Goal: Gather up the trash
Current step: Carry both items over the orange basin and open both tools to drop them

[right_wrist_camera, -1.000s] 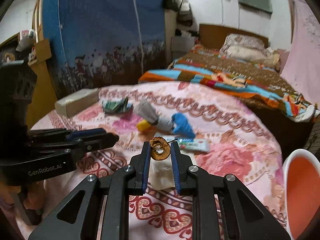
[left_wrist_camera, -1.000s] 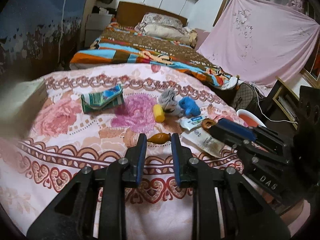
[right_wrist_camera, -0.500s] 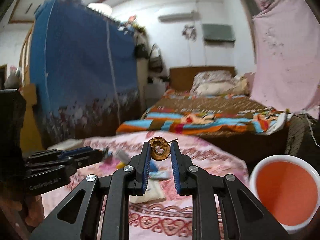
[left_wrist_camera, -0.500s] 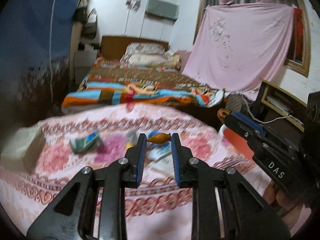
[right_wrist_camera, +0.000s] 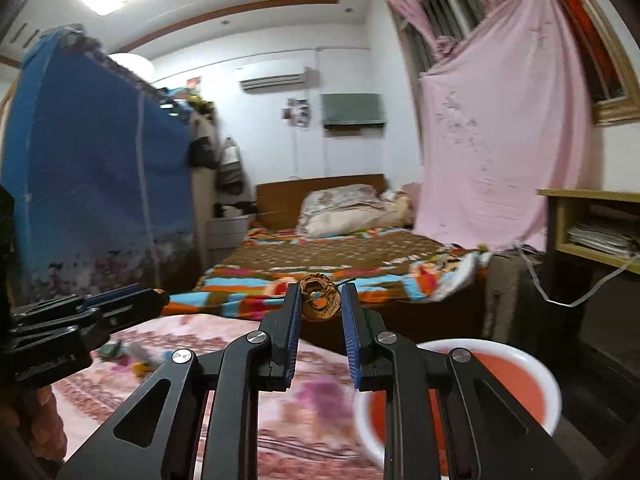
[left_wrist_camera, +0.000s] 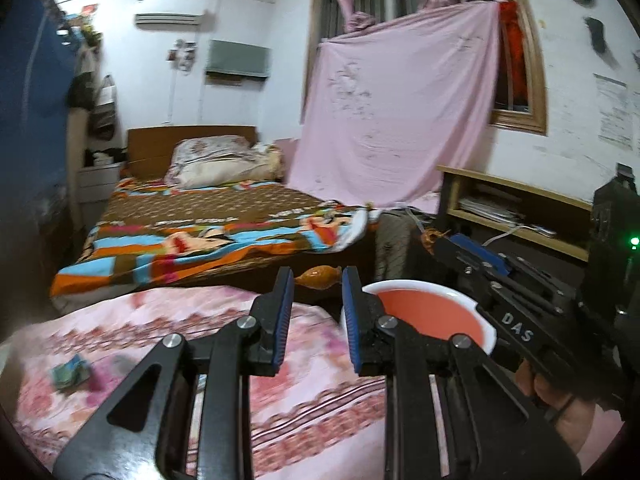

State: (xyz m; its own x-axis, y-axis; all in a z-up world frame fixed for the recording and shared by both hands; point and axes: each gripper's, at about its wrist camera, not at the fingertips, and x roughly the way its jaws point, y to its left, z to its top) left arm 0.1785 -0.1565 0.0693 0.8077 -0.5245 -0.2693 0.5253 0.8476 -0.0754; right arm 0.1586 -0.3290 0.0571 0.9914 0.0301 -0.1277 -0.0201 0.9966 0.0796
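**Q:** What have you got in each hand, and why carry it like that?

**Me:** Two bits of trash at once. My left gripper (left_wrist_camera: 316,280) is clamped on a small orange-brown scrap (left_wrist_camera: 318,277), pinched right at the fingertips, so it sticks out in front where I can see it. My right gripper (right_wrist_camera: 320,300) is squeezed on a dried brown ring-shaped peel (right_wrist_camera: 320,298), same deal, held at the very tips. Neither piece touches anything else; both hang in the air past the table edge.

**Q:** Where's it all going?

**Me:** My guess is the bin (left_wrist_camera: 478,312), white rim with a red-orange inside, sitting on the floor just beside the table. In the left view it's directly under and to the right of my fingertips; in the right view it shows low on the right (right_wrist_camera: 536,364). I reckon tip grips make for a clean drop: open the jaws and the scrap falls free.

**Q:** More left to grab?

**Me:** Yep. On the floral tablecloth (left_wrist_camera: 304,400) there's a green wrapper (left_wrist_camera: 71,372), and the right view shows a blurry cluster of bits (right_wrist_camera: 136,354) further back. Too smeared to name them. Bed (left_wrist_camera: 208,220) and pink sheet (left_wrist_camera: 400,120) are just background.
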